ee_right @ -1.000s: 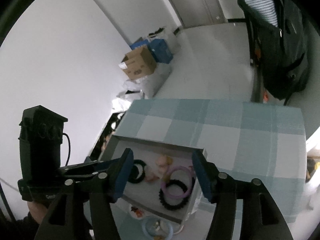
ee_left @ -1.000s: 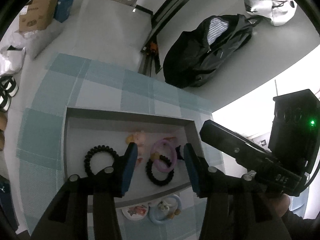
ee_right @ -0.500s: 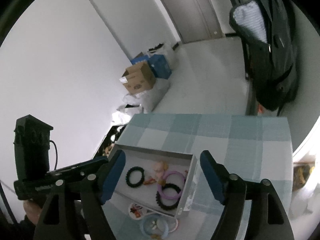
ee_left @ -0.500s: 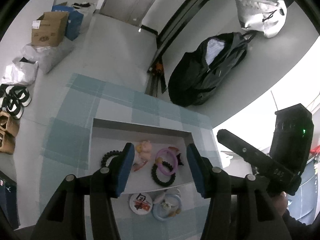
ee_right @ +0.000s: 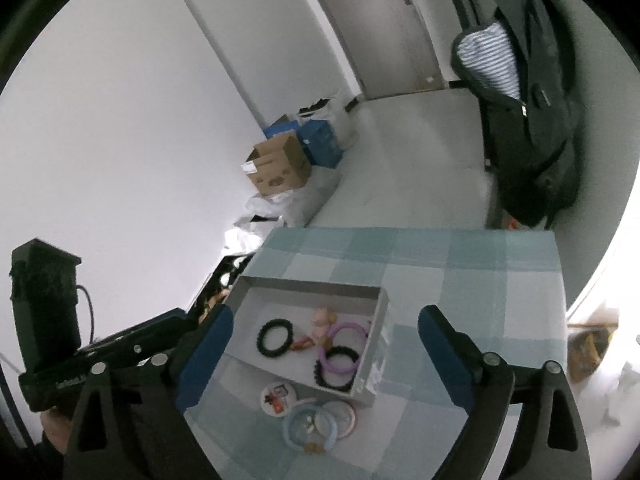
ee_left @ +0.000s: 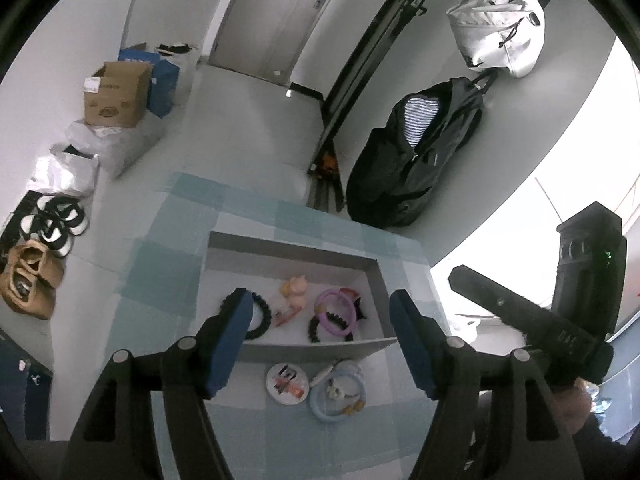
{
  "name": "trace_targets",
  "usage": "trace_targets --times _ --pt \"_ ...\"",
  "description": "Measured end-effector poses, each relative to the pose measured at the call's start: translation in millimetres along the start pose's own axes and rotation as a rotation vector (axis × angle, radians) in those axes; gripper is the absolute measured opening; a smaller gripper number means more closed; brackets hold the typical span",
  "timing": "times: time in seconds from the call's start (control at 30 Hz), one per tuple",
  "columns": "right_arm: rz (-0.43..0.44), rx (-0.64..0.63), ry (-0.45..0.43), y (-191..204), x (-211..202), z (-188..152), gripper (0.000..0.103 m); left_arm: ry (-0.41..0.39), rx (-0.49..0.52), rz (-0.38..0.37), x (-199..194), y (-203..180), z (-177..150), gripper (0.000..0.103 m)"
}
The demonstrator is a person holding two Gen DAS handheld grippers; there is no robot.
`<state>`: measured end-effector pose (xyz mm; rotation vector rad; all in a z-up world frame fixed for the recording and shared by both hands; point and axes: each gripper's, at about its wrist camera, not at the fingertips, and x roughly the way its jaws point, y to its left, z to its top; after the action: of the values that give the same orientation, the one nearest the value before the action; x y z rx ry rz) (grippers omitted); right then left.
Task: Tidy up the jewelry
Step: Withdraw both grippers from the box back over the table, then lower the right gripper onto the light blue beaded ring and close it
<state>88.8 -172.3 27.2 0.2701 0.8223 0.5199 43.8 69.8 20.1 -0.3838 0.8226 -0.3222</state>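
Observation:
A shallow grey box [ee_left: 288,242] [ee_right: 378,340] sits on a blue checked tablecloth [ee_left: 160,272] [ee_right: 460,272]. Inside lie a black bead bracelet [ee_left: 262,314] [ee_right: 275,336], a purple ring [ee_left: 336,312] [ee_right: 346,344] over another black bracelet [ee_right: 338,368], and a pink figure [ee_left: 295,290] [ee_right: 322,320]. In front of the box lie a round white badge [ee_left: 287,383] [ee_right: 276,396] and a light blue ring [ee_left: 337,398] [ee_right: 310,426]. My left gripper [ee_left: 322,344] and right gripper [ee_right: 320,356] hover above these with jaws opening and nothing between them.
Beyond the table are a black backpack [ee_left: 416,160] [ee_right: 528,120], a white bag [ee_left: 500,36], a cardboard box [ee_left: 116,94] [ee_right: 278,170], blue boxes [ee_right: 320,142] and shoes [ee_left: 48,224] on the floor. Each wrist view shows the other gripper's body held by a hand [ee_left: 568,404].
Both grippers have pulled back and risen from the box, so it looks smaller. Both pairs of jaws have spread wider. The jewelry lies as before.

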Motion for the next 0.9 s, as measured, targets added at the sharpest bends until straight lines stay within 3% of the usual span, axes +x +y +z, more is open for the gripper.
trace_targets --times 0.23,0.33,0.4,0.53,0.9 --pt "0.029 0.01 -0.02 2 -16 -15 0.1 -0.02 0.05 0.061 -12 -10 -14 0.067" --pt "0.038 -0.016 -0.016 8 -17 -24 0.101 -0.043 0.076 0.078 -20 -15 -21 0.078" --pt "0.036 -0.042 -0.013 12 -17 -32 0.102 -0.048 0.076 0.091 -23 -15 -24 0.08" --pt "0.006 -0.093 0.026 19 -13 -47 0.103 -0.013 0.005 0.087 -22 -3 -34 0.08" --pt "-0.01 -0.159 0.155 25 17 -91 0.102 0.075 -0.053 0.259 -2 16 -45 0.08"
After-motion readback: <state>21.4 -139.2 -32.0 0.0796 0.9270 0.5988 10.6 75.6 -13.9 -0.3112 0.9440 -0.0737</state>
